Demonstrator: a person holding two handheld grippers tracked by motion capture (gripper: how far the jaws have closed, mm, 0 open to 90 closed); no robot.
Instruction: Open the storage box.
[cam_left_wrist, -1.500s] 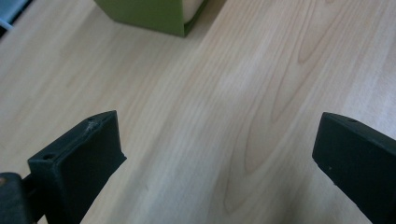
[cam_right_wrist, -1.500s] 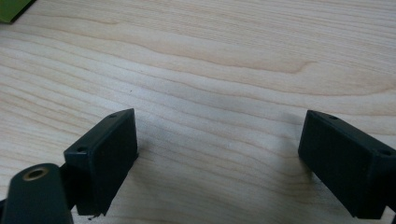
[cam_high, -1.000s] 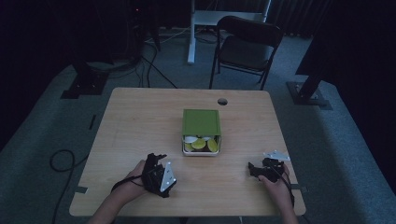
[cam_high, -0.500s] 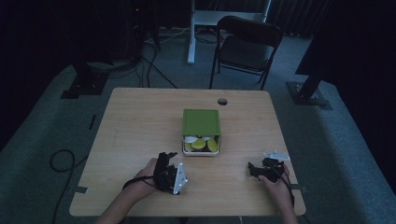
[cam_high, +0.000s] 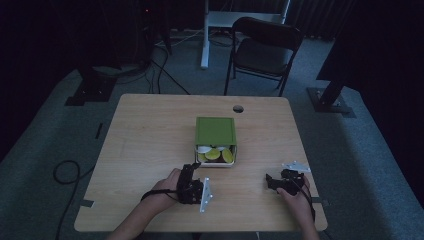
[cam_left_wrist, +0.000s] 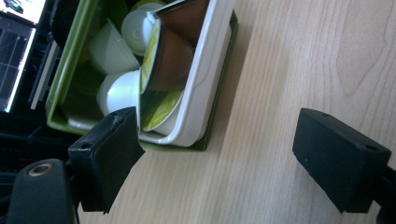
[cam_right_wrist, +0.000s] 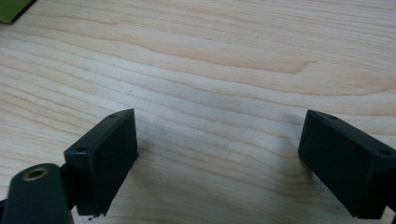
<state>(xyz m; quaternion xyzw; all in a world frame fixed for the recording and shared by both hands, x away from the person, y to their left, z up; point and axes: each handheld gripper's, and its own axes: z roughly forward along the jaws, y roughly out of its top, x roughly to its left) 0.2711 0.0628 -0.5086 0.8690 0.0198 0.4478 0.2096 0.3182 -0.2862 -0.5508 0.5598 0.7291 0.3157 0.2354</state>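
The table (cam_high: 150, 135) was the biggest thing in the scene, a pale wooden top, and near its middle stood the green box (cam_high: 215, 131), which serves here as the landmark. The box had a green lid pushed back over its far part, and its near end lay open, showing a white inner tray packed with coffee capsules (cam_left_wrist: 159, 60), some white, some brown with lime-green foil tops, lying tilted against one another. The left gripper (cam_high: 192, 170) sat just in front of the box's open end, near its left corner, with its jaws spread and empty though they had just been closing a little; in the left gripper view one jaw overlapped the tray's near corner while the other stood over bare wood. The right gripper (cam_high: 272, 181) rested well to the right of the box and nearer the person, jaws spread wide over bare table. The step in hand looked like the approach to the capsules. The next move would likely call for shifting the left gripper further over the tray so both jaws straddle one capsule before pinching.
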